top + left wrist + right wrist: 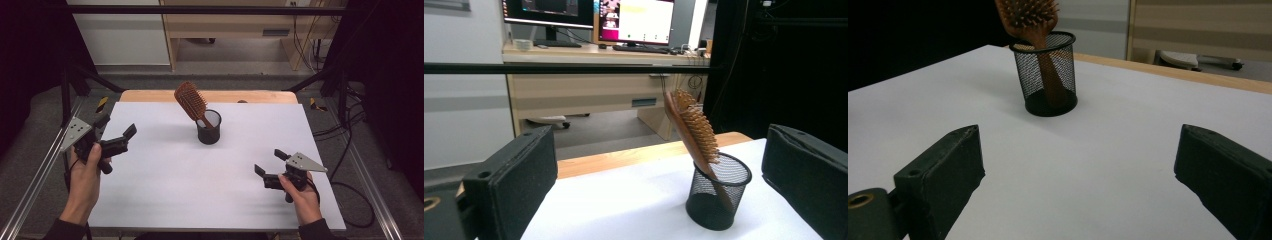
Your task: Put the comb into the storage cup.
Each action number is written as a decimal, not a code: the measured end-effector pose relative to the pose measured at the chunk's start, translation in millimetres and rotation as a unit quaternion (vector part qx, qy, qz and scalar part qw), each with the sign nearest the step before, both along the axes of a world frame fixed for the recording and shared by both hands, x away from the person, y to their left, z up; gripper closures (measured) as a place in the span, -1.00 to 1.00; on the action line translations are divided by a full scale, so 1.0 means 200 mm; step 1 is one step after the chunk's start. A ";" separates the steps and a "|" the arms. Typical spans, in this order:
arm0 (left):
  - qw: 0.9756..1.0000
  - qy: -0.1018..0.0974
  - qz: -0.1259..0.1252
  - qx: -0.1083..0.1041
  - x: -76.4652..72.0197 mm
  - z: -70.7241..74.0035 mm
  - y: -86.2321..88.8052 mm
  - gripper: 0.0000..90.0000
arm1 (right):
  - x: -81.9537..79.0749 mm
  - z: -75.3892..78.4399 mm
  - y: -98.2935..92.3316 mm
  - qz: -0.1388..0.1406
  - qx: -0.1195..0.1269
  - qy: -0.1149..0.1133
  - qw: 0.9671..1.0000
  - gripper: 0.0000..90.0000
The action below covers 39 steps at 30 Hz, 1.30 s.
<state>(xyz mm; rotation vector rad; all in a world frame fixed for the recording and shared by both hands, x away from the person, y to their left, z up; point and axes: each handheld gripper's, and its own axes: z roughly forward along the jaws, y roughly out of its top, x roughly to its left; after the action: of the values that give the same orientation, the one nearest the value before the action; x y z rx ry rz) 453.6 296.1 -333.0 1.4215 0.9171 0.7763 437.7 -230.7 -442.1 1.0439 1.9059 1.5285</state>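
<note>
The wooden hairbrush (191,101) leans handle-down in the mesh cup (208,128) mid-worktop (165,185). Both hand-held grippers, left (116,131) and right (267,162), are wide open, empty. Probably best: steady the cup, lift the brush straight.

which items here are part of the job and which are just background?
In play:
- wooden hairbrush, handle down in the cup, leaning
- black mesh cup, upright on the white table
- left gripper, open
- right gripper, open

Background:
- desk with monitors
- cables on floor
</note>
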 end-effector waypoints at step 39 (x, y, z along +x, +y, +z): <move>0.999 0.019 0.036 0.009 -0.21 -0.27 0.24 -0.96 | -0.11 -0.06 -0.16 -0.034 -0.016 -0.038 0.999 -0.93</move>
<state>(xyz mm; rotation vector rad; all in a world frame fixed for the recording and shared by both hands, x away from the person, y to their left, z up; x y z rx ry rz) 411.5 344.0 -387.1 1.4298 0.9977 0.8151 415.0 -262.6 -454.0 1.0111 1.8195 1.4740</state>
